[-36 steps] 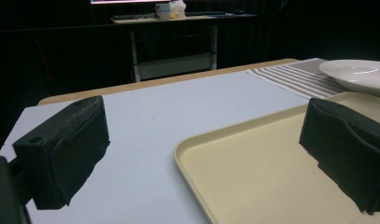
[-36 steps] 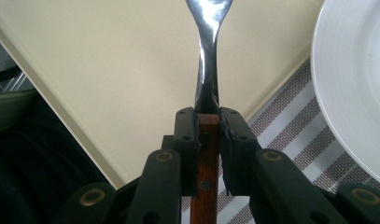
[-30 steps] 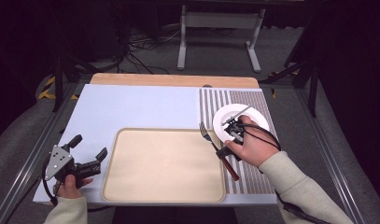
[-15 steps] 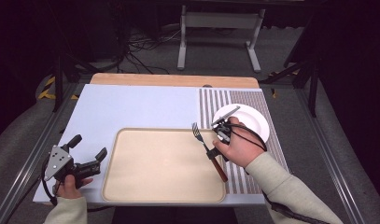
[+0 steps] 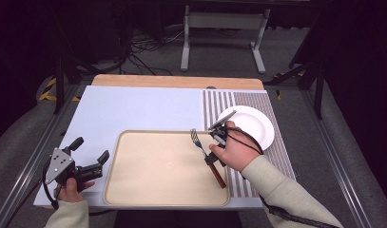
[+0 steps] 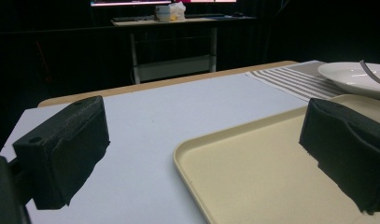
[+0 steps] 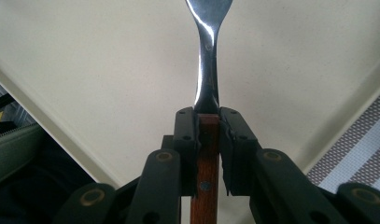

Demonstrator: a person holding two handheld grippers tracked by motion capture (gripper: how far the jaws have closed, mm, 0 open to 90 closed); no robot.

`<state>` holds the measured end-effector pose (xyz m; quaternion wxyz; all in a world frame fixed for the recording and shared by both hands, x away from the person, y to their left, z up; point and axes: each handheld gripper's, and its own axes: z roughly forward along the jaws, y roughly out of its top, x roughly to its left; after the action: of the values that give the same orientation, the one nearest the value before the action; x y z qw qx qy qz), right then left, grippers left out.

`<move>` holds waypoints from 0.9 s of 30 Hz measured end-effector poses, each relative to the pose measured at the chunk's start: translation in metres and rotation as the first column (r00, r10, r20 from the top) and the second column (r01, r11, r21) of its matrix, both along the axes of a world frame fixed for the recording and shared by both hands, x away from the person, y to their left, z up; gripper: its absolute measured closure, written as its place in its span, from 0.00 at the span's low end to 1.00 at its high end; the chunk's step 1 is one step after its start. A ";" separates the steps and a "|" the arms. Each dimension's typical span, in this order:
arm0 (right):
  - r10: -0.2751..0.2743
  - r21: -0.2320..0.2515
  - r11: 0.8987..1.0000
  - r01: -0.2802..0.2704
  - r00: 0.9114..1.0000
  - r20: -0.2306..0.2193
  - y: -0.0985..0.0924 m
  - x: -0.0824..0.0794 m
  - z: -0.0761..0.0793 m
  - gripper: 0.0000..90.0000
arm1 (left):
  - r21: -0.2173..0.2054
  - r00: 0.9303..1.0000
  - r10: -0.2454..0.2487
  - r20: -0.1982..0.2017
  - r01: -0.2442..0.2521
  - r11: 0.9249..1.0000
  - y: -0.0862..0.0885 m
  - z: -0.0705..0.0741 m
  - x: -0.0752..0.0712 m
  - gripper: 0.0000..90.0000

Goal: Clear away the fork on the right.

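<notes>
A fork (image 5: 199, 142) with steel tines and a brown wooden handle hangs over the right edge of the beige tray (image 5: 158, 190), tines pointing away from me. My right gripper (image 5: 211, 159) is shut on the handle, just below the steel neck. In the right gripper view the two pads pinch the wood of the fork (image 7: 207, 133), with the tray (image 7: 108, 70) beneath. My left gripper (image 5: 90, 150) rests open near the table's front left corner, just left of the tray, holding nothing. In the left gripper view its jaws stand wide apart over the tray's (image 6: 271, 177) corner.
A white plate (image 5: 253, 128) sits on the striped mat (image 5: 276, 161) right of the tray, close behind my right hand. A pale blue mat (image 5: 143, 109) covers the table, with a wooden strip (image 5: 177, 81) along the far edge. A metal stand (image 5: 219, 28) is on the floor beyond.
My right hand has carried the fork leftward and a little nearer, from beside the plate over the striped mat to the tray's right edge. The left gripper has stayed put.
</notes>
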<state>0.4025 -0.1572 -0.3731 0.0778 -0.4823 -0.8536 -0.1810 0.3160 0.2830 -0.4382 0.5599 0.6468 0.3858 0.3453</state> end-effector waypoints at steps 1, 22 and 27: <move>0.000 0.000 1.000 0.000 1.000 0.000 0.000 0.000 0.000 0.86 | 0.000 1.000 0.000 0.000 0.000 1.000 0.000 0.000 0.000 0.02; -0.023 -0.045 0.999 0.020 0.997 -0.076 0.016 0.005 -0.023 0.86 | 0.000 1.000 0.000 0.001 0.000 1.000 0.000 0.000 0.000 0.02; -0.025 -0.058 0.998 0.020 0.996 -0.085 0.017 0.007 -0.027 0.86 | 0.006 1.000 -0.001 -0.001 0.001 1.000 0.000 0.000 0.000 0.02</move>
<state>0.4094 -0.1404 -0.4004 0.0982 -0.5012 -0.8489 -0.1365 0.3163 0.2826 -0.4379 0.5582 0.6488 0.3846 0.3458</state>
